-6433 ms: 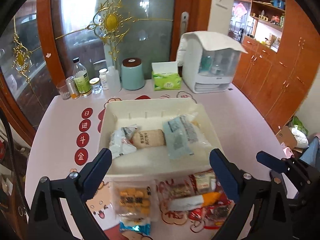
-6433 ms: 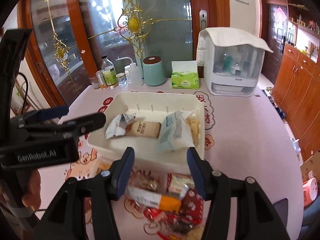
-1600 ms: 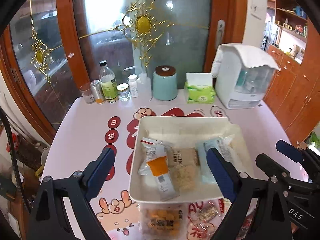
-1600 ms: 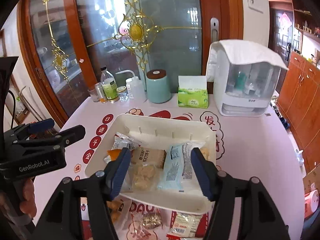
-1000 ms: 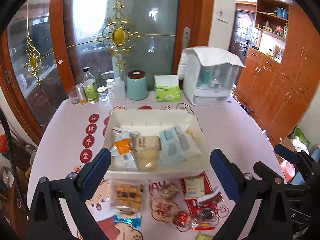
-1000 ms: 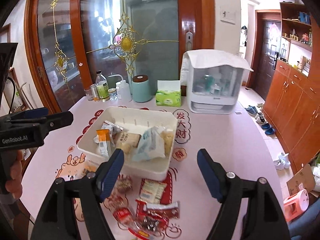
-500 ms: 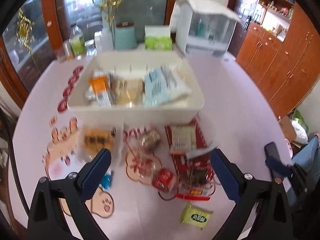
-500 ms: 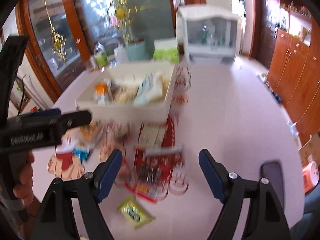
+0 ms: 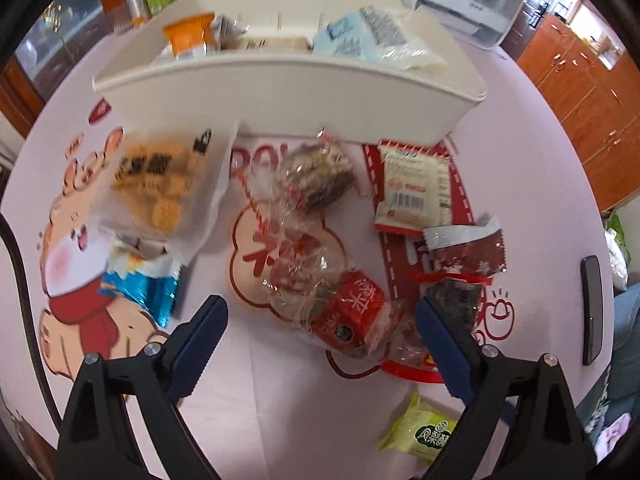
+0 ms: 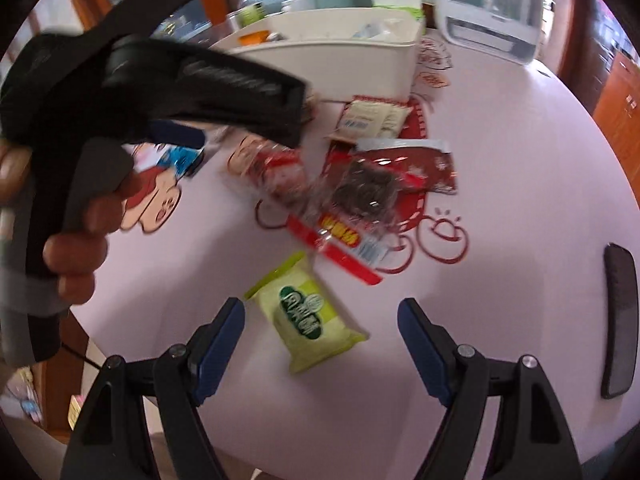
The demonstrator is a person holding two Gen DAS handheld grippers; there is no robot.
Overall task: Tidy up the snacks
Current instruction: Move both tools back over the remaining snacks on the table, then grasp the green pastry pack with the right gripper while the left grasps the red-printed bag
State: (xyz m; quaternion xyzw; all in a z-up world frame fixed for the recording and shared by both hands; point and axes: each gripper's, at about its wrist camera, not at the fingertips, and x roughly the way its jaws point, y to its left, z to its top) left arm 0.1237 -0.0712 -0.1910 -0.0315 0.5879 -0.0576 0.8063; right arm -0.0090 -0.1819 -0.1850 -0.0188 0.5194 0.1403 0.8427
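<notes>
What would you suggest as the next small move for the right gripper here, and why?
Probably lower the right gripper the rest of the way onto the green rectangular snack packet and close on it. The packet lies flat on the pale table between the open fingers, not yet touched, apart from the other loose snacks, and still outside the white plastic bin.

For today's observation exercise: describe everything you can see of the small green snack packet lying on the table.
The green snack packet is a small pillow-shaped wrapper, lime green and glossy like plastic film, with a dark green oval logo and crimped ends. It looks sealed and lies flat and askew on the pale tablecloth, apart from the other snacks, untouched, just ahead of the open right tongs.
</notes>
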